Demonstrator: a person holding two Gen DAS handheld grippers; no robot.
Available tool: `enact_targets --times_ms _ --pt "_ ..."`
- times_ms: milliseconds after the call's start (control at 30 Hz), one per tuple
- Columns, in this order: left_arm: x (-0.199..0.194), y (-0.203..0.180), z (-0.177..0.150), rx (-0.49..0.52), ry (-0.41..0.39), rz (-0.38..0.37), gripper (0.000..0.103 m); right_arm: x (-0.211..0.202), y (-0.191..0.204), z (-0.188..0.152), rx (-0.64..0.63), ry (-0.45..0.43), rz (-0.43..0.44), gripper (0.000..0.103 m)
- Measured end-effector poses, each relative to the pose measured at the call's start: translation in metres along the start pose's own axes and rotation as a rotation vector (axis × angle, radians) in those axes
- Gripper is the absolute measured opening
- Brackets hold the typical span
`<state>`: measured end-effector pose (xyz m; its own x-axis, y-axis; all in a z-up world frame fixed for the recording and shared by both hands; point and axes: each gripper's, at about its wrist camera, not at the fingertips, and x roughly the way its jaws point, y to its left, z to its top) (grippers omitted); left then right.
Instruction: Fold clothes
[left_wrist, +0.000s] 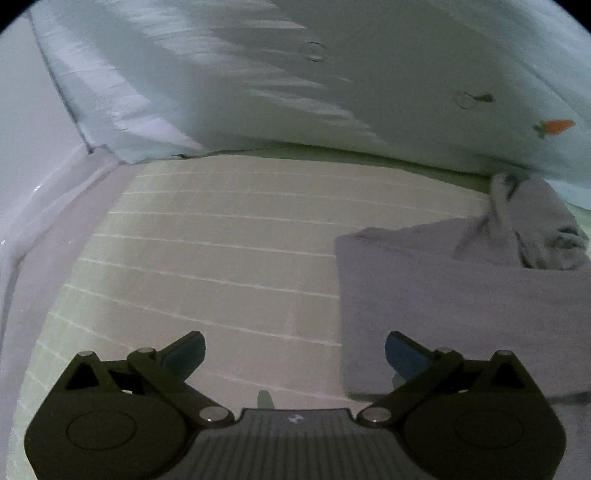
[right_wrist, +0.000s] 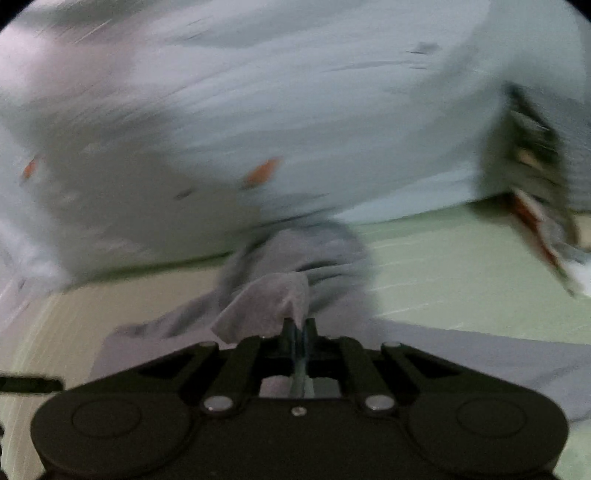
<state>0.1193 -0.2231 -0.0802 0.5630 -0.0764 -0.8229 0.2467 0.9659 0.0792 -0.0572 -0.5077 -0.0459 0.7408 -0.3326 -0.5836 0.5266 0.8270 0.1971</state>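
Note:
A grey garment (left_wrist: 461, 302) lies on the green gridded mat (left_wrist: 221, 240), flat at the right with a bunched part (left_wrist: 535, 225) raised at its far end. My left gripper (left_wrist: 295, 354) is open and empty, low over the mat just left of the garment's edge. In the blurred right wrist view, my right gripper (right_wrist: 297, 325) is shut on a corner of the grey garment (right_wrist: 266, 306) and holds it lifted; the rest of the cloth (right_wrist: 303, 251) trails ahead.
A pale blue sheet with small orange carrot prints (left_wrist: 554, 126) rises behind the mat and also shows in the right wrist view (right_wrist: 295, 110). A dark blurred object (right_wrist: 532, 162) stands at the right. A white surface (left_wrist: 22, 147) borders the mat's left side.

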Motion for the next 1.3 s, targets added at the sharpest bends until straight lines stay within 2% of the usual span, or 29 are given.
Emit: enact_targets --times_ms 133,167,200,233,267,433,500,600,867,933,967,1000,1033,1067,1167,1233,1267,1300 --pt "0.009 -0.027 0.002 0.045 0.024 0.001 0.102 0.017 -0.082 0.009 0.129 -0.001 -0.122 0.006" --pt "0.011 -0.032 0.001 0.062 0.034 0.002 0.102 0.022 -0.096 0.009 0.137 0.002 -0.154 0.011" --pt "0.014 -0.037 0.001 0.078 0.044 0.002 0.102 0.024 -0.106 0.009 0.135 0.000 -0.196 0.026" --pt "0.016 -0.041 0.000 0.093 0.052 0.004 0.102 0.026 -0.114 0.008 0.133 0.000 -0.233 0.036" --pt "0.018 -0.043 -0.001 0.106 0.059 0.007 0.102 0.027 -0.119 0.006 0.131 0.005 -0.256 0.055" --pt "0.029 -0.050 -0.002 0.139 0.096 0.011 0.102 0.034 -0.123 -0.015 0.159 0.037 -0.228 0.073" --pt "0.034 -0.051 -0.001 0.155 0.105 0.015 0.102 0.042 -0.117 -0.023 0.146 0.069 -0.203 0.075" --pt "0.041 -0.050 0.000 0.161 0.122 0.015 0.102 0.057 -0.099 -0.033 0.054 0.133 -0.156 0.078" --pt "0.058 -0.054 -0.002 0.165 0.164 0.005 0.102 0.089 -0.057 -0.046 -0.207 0.210 -0.228 0.079" --pt "0.062 -0.055 -0.003 0.165 0.174 0.003 0.102 0.092 -0.058 -0.048 -0.243 0.224 -0.235 0.073" --pt "0.063 -0.055 -0.003 0.164 0.178 0.003 0.102 0.090 -0.061 -0.047 -0.251 0.217 -0.237 0.054" --pt "0.064 -0.055 -0.004 0.164 0.183 0.003 0.102 0.086 -0.065 -0.045 -0.254 0.201 -0.243 0.028" --pt "0.065 -0.056 -0.004 0.171 0.180 0.004 0.102 0.081 -0.072 -0.041 -0.237 0.184 -0.262 0.015" --pt "0.065 -0.058 -0.004 0.179 0.176 0.006 0.102 0.076 -0.081 -0.036 -0.202 0.167 -0.292 0.010" --pt "0.065 -0.059 -0.006 0.192 0.166 0.008 0.103 0.060 -0.126 -0.025 -0.006 0.125 -0.399 0.008" --pt "0.066 -0.059 -0.006 0.186 0.168 0.005 0.103 0.059 -0.156 -0.026 0.074 0.155 -0.499 0.009" --pt "0.067 -0.059 -0.006 0.180 0.170 0.003 0.103 0.058 -0.165 -0.027 0.089 0.172 -0.517 0.012" --pt "0.067 -0.059 -0.005 0.176 0.170 0.002 0.103 0.055 -0.174 -0.029 0.121 0.178 -0.525 0.022"
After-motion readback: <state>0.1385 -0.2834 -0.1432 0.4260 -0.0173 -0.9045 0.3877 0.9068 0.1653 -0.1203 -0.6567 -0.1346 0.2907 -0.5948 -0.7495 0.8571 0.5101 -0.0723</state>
